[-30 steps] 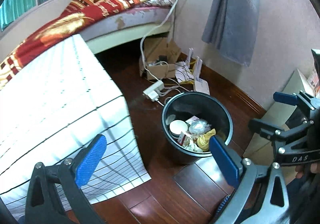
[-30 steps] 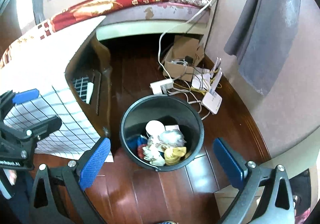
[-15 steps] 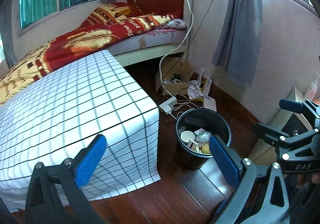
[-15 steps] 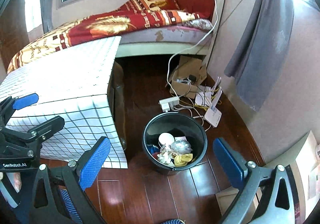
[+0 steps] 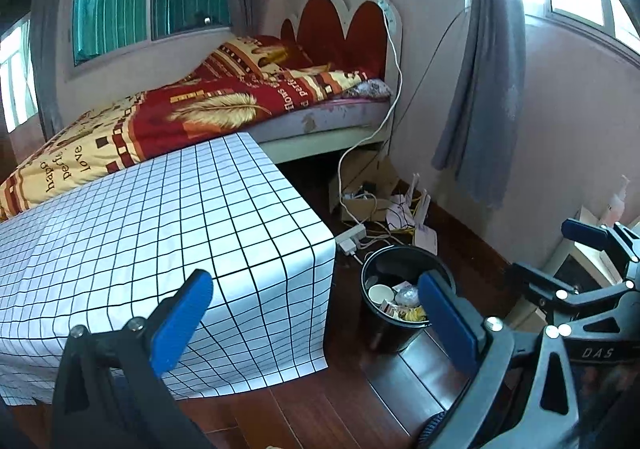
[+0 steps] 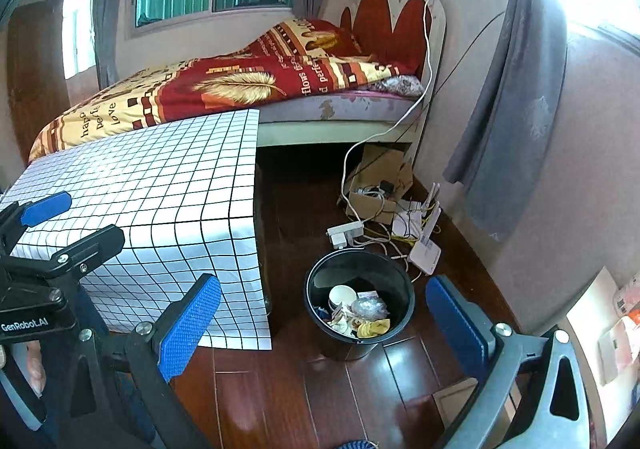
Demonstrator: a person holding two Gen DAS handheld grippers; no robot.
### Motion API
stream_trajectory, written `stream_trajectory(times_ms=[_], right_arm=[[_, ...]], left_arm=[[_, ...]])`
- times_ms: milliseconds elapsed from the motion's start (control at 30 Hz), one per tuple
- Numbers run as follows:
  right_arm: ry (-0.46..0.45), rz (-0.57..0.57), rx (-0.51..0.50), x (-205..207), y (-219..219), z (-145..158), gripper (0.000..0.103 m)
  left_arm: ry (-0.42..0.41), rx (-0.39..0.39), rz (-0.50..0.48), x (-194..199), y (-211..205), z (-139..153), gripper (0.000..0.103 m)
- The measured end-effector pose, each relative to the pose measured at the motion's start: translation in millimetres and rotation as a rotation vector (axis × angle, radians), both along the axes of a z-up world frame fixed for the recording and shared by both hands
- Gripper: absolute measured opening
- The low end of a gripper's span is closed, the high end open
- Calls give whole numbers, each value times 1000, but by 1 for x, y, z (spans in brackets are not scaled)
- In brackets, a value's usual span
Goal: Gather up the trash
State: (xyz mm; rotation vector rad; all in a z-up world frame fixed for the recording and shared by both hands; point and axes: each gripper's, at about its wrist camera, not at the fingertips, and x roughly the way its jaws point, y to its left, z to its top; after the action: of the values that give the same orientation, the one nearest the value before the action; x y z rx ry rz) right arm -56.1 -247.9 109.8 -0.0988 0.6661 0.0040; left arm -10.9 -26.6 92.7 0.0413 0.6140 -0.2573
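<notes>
The left gripper [image 5: 316, 321] and right gripper [image 6: 324, 325] are held with fingers spread, empty; trash [image 6: 358, 315] is seen inside the black bin [image 6: 404, 289] on the wooden floor [image 6: 280, 389], beside the checked-cloth worktop [image 6: 160, 177]; a bed [image 6: 240, 85] is set behind.

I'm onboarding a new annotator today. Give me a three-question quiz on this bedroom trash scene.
1. True or false: the left gripper is shut on a piece of trash.
2. What covers the table? A) red blanket B) white grid-patterned cloth C) grey curtain
3. Fill in: the black trash bin stands on the wooden ____, beside the table.

Key:
1. False; both it and the right gripper are open and empty.
2. B
3. floor; the bin already holds a paper cup and wrappers.
</notes>
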Motion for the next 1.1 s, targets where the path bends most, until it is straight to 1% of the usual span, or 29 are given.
stream_trajectory(times_ms=[200,333,1100], right_arm=[[-26,-18,-16,-20,-7,11,103],[-45,-40,-8,-26,-10,16,103],[-50,-46,-3,-25,-11,20,103]], left_arm=[[-41,-16,13,-18,3,9,103],[-38,-10,-2,-18,0,8,103],[-27,-1,-33,-23,-12,7,103]])
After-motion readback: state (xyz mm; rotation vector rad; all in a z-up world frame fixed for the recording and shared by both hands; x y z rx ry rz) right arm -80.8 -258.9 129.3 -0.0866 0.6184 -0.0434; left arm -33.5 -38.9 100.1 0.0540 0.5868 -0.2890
